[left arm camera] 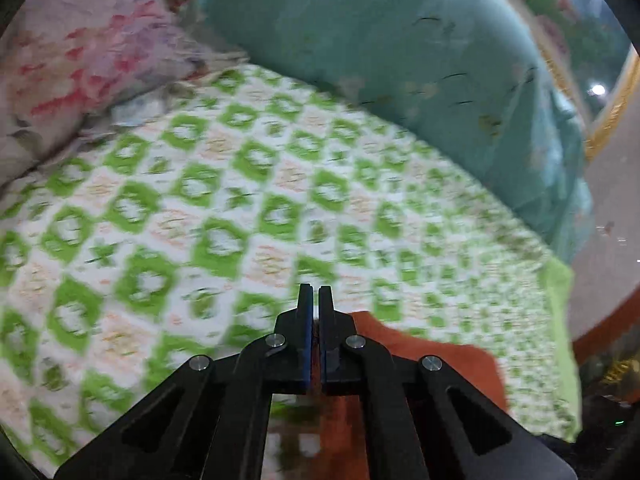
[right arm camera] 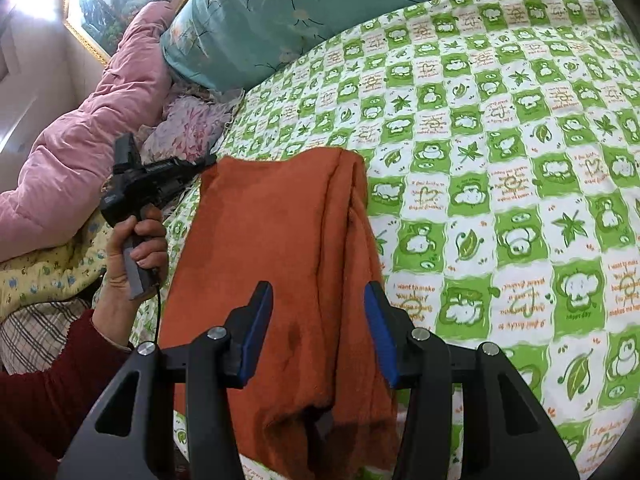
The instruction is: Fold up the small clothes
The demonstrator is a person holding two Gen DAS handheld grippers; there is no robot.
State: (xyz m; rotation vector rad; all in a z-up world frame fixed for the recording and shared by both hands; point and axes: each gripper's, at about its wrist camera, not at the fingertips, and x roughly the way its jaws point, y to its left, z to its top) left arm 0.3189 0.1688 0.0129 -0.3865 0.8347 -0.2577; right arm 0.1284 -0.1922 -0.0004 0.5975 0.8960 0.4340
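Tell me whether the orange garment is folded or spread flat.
Partly folded. In the right wrist view the orange garment lies on the bedsheet with its right side doubled over in thick lengthwise layers, while the left gripper pinches its far corner.

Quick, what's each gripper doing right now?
Left gripper: shut on the orange garment, at its corner.
Right gripper: open, holding nothing, over the garment.

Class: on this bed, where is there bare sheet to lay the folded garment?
The green-checked bedsheet lies bare right of the orange fleece garment, up to the teal floral pillow. Left is crowded: pink quilted duvet, left claw.
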